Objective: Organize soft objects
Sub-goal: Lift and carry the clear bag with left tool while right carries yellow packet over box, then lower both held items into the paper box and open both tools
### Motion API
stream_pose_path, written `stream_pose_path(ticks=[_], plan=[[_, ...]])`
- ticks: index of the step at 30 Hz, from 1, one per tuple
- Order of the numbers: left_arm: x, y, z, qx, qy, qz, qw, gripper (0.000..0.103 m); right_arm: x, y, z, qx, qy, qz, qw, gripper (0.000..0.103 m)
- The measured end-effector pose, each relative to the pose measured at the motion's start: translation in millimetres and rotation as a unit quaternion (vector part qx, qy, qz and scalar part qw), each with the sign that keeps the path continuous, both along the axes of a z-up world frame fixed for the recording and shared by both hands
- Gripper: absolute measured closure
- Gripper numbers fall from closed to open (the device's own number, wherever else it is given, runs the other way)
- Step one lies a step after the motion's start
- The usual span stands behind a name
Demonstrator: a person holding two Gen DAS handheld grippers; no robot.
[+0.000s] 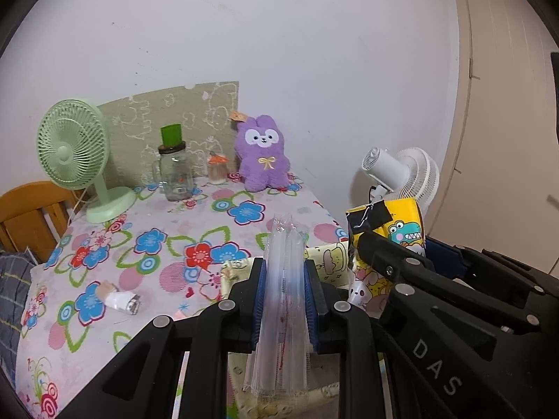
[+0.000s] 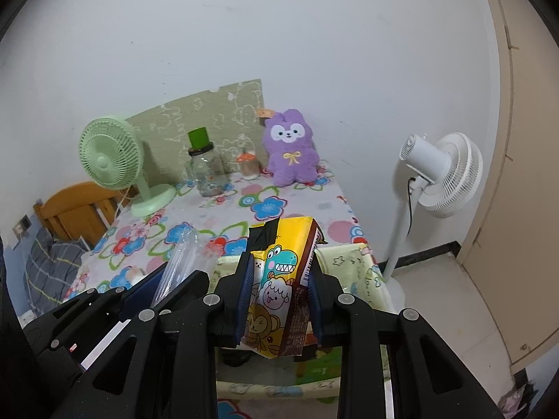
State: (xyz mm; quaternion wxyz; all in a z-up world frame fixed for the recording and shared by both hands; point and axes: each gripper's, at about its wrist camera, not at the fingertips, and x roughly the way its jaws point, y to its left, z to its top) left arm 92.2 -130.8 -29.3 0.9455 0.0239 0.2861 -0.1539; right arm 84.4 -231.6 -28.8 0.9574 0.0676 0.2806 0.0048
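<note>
Between the fingers of the left gripper (image 1: 283, 300), in the left wrist view, stands a clear plastic packet (image 1: 281, 314), long and narrow, clamped by the blue pads on both sides and reaching up past the fingertips. Just behind and below it lies a pale yellow fabric bin (image 1: 325, 262) with cartoon prints, resting on the table (image 1: 157, 244) with its flowered cloth. To the right of these fingers the right gripper (image 1: 394, 255) comes in, holding a yellow cartoon tissue pack (image 1: 394, 227) with black tape at its top. Far ahead of the fingers, at the back of the table, a purple plush bunny (image 1: 263, 153) sits upright against the wall, with a glass jar with a green lid (image 1: 174, 167) and a green desk fan (image 1: 75, 153) further left. A small white wrapped object (image 1: 122, 302) lies on the cloth to the left of the fingers.

Seen from the right wrist, the right gripper (image 2: 279, 296) is clenched on the yellow cartoon tissue pack (image 2: 279, 279), its blue pads pressing both sides. The pale yellow fabric bin (image 2: 353, 262) lies directly beneath and beyond the pack. To the left, the left gripper (image 2: 164, 279) carries the clear plastic packet (image 2: 181, 262). Beyond the fingers the purple plush bunny (image 2: 290, 153) sits at the table's far edge, and a white standing fan (image 2: 440, 174) stands well off to the right, on the floor.
</note>
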Motion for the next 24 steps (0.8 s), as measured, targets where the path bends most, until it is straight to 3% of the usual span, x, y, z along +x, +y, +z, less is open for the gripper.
stream_pose_path(ticks=[15, 24], plan=[[31.7, -25.9, -33.8, 0.015, 0.049, -0.017, 0.9985, 0.081, 20.7, -22.3, -30.4, 0.007, 0.032, -0.011, 0.999, 0.071], [43.1, -27.4, -44.8, 0.047, 0.073, -0.009, 0.9962, 0.050, 35.4, -22.8, -44.0, 0.017, 0.044, 0.002, 0.999, 0.071]])
